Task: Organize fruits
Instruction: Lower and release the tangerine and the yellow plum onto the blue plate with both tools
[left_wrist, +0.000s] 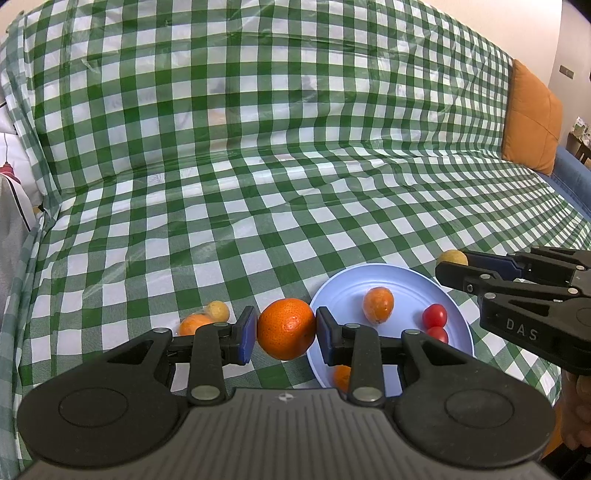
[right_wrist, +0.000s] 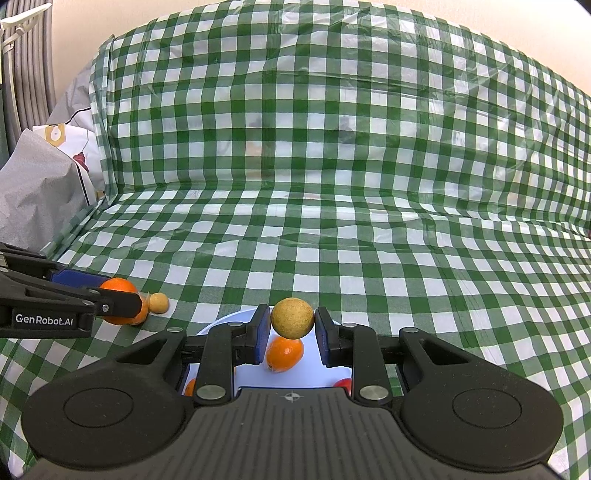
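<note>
My left gripper (left_wrist: 286, 330) is shut on a large orange (left_wrist: 286, 328) and holds it just left of the light blue plate (left_wrist: 388, 277). On the plate lie a small wrapped orange (left_wrist: 377, 305), two cherry tomatoes (left_wrist: 434, 315) and another orange piece (left_wrist: 342, 376) partly hidden by my finger. My right gripper (right_wrist: 293, 319) is shut on a round yellow-brown fruit (right_wrist: 293, 318) above the plate (right_wrist: 236, 317), over a small orange (right_wrist: 284, 353). On the cloth to the left lie a wrapped orange (left_wrist: 194, 324) and a small yellow fruit (left_wrist: 218, 309).
The green-and-white checked cloth (left_wrist: 258, 184) covers a sofa seat and backrest. An orange cushion (left_wrist: 532, 114) leans at the far right. Grey and white fabric (right_wrist: 37, 192) lies at the left edge.
</note>
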